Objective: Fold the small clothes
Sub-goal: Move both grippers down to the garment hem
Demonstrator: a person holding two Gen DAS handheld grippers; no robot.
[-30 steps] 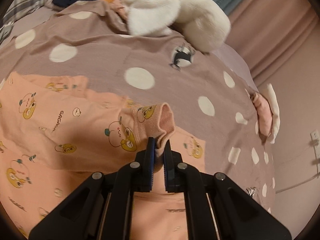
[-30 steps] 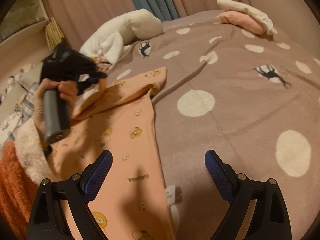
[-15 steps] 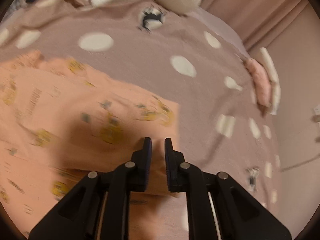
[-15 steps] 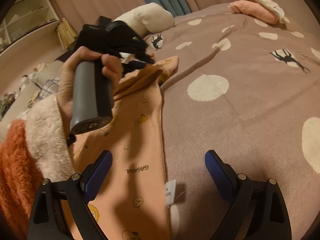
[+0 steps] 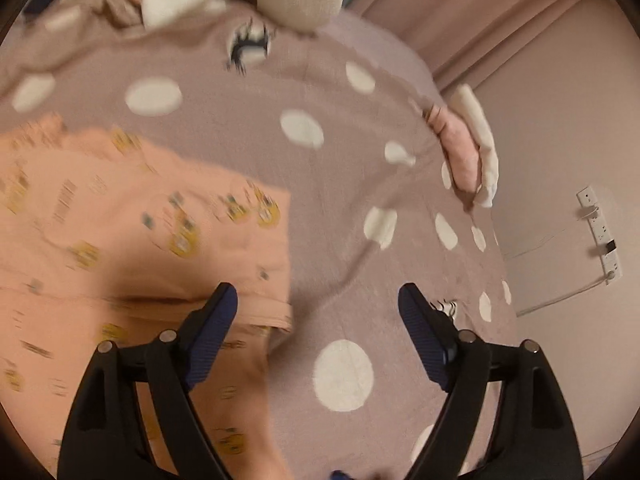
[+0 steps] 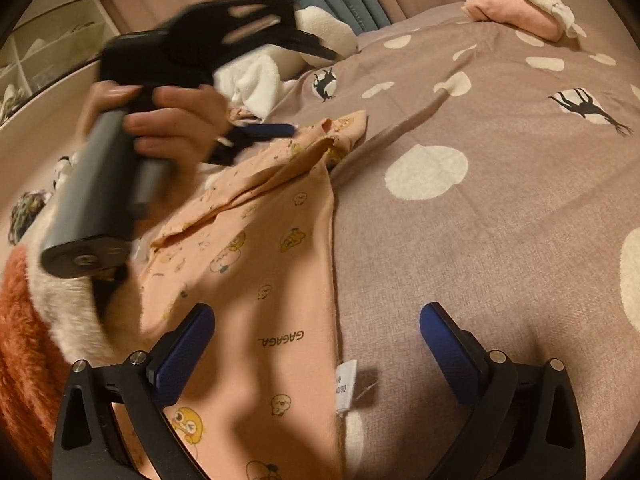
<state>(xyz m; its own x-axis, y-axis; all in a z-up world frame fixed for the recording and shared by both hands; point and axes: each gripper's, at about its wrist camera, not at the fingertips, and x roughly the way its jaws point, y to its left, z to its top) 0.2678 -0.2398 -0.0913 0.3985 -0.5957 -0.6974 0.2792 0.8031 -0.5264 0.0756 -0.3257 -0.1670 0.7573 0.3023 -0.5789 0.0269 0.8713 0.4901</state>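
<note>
Soft, light peach garment (image 6: pixel 276 280) lying on bed (image 6: pixel 480 240); best pinched at folded sleeve edge. Left gripper (image 5: pixel 318 312) and right gripper (image 6: pixel 316 324) wide, empty.

Matt printed cotton garment (image 6: pixel 276 280) on soft woven bedspread (image 6: pixel 480 240)

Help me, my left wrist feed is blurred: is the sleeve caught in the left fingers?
Observer: No. The right wrist view shows the left gripper open and hanging clear above the sleeve, which lies folded across the top.
Operator: Where is the right gripper?
Observer: The right gripper is open and straddles the top's edge, with one finger over cloth and one over the blanket.
Operator: Anything at that edge?
Observer: A white label sticks out from it onto the blanket.
</note>
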